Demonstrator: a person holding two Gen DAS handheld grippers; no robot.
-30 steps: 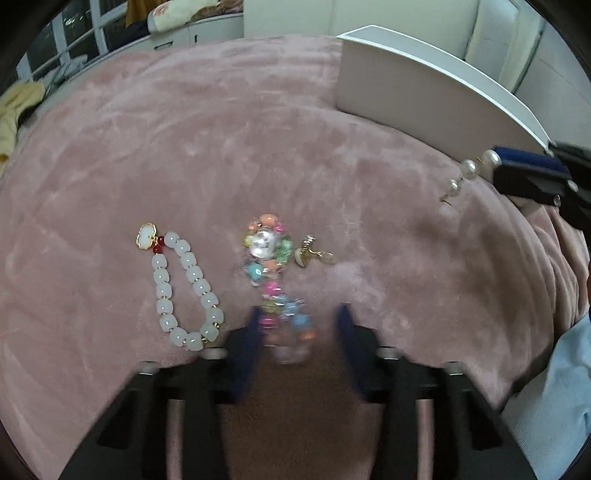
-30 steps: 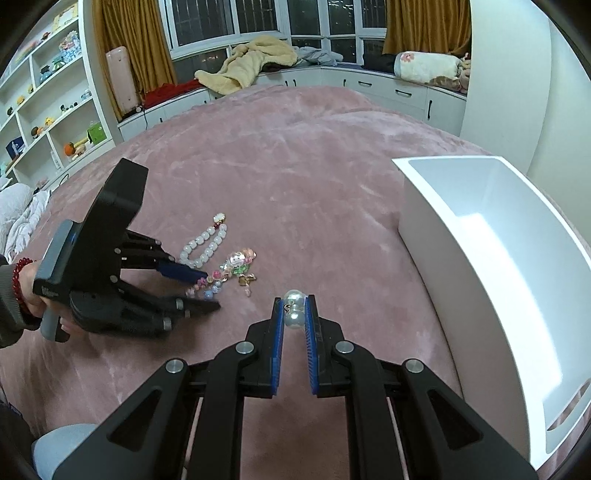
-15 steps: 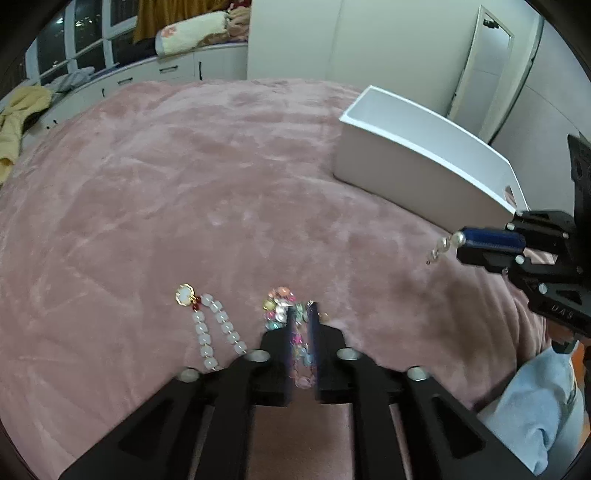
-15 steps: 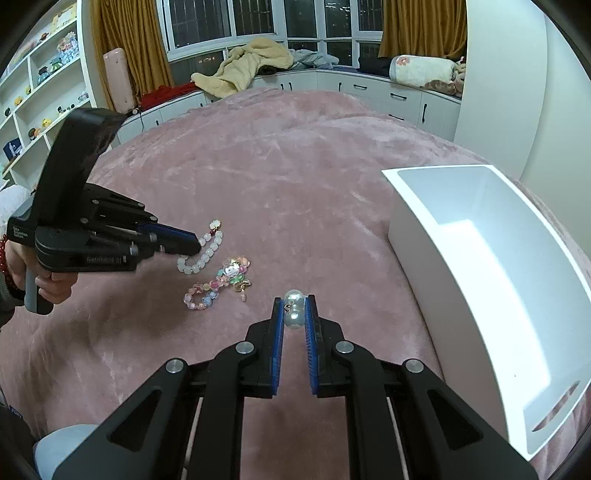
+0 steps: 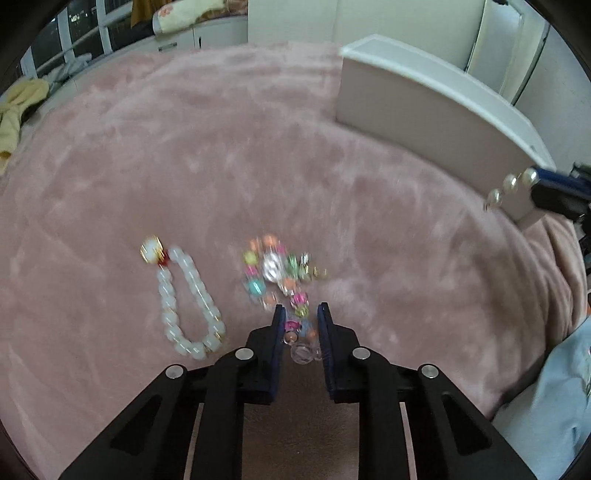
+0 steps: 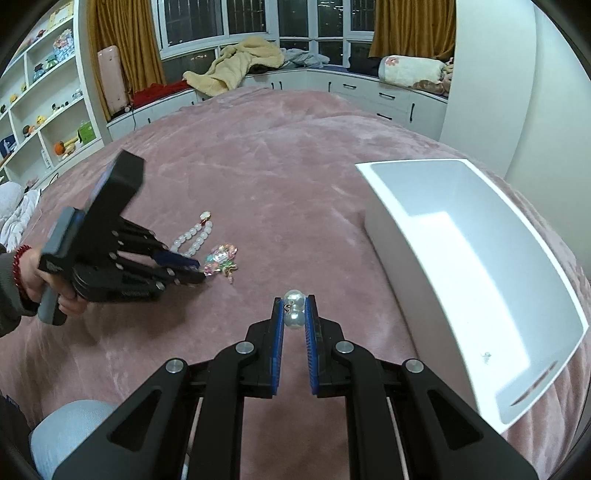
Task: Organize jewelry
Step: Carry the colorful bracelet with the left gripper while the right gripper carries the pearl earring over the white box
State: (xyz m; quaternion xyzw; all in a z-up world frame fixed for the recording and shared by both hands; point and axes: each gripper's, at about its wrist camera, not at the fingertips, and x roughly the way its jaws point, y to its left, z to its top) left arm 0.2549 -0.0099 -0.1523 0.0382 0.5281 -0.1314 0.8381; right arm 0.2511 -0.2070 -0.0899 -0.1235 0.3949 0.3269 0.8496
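- Here, a plush dusty-pink blanket [image 6: 280, 177] covers a bed and carries all the jewelry; a curved window seat with white drawers [image 6: 369, 92] runs behind it, under dark windows with mustard-gold curtains [image 6: 410, 29].
- White open shelving [image 6: 44, 110] with small ornaments fills the wall at the left of the right wrist view, and a crumpled cream-yellow throw [image 6: 240, 62] lies on the window seat.
- A white rectangular plastic bin [image 6: 554, 295] sits on the blanket at the right, open-topped, with only a tiny speck visible on its floor.
- The left claw [image 5: 301, 325] has just been closing; its jaws now stand narrow around the near end of a multicoloured beaded charm bracelet [image 5: 275, 269], whose far end rests on the blanket. The blur hides whether the pads press it.
- A milky-white round-bead bracelet with a gold-and-red clasp [image 5: 184, 295] lies just beside it to the left, apart from the claw.
- A small gold trinket [image 5: 317, 272] lies against the colourful bracelet's right side.
- The right claw [image 6: 294, 314] is clamped on a strand of large pearl beads [image 6: 294, 304], held clear of the blanket near the bin's closest corner.
- A hand [image 6: 48, 284] with a red bead wristband grips the left tool's handle; pale blue cloth [image 6: 62, 432] shows at the frame's lower left.
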